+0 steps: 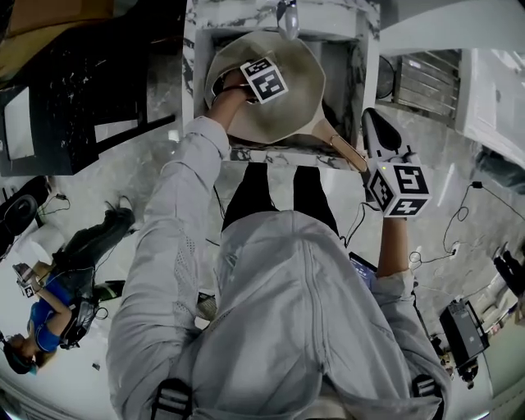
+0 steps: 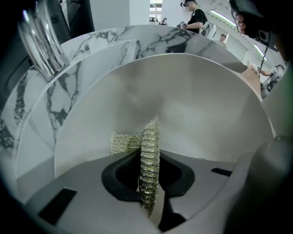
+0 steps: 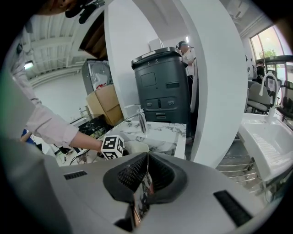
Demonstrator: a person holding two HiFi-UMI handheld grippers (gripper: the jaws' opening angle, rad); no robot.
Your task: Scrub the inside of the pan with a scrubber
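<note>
My left gripper is clamped tight on the scrubber, a metallic mesh strip standing upright between the jaws. Its folded far end lies close to the pan's pale inner wall; I cannot tell whether it touches. The pan sits in the marble sink, below the faucet. In the head view my left gripper is inside the pan, toward its left side. My right gripper is closed on the pan handle, which sticks out over the sink's near edge and shows edge-on between the jaws. A dark grey bin stands behind the sink in the right gripper view.
</note>
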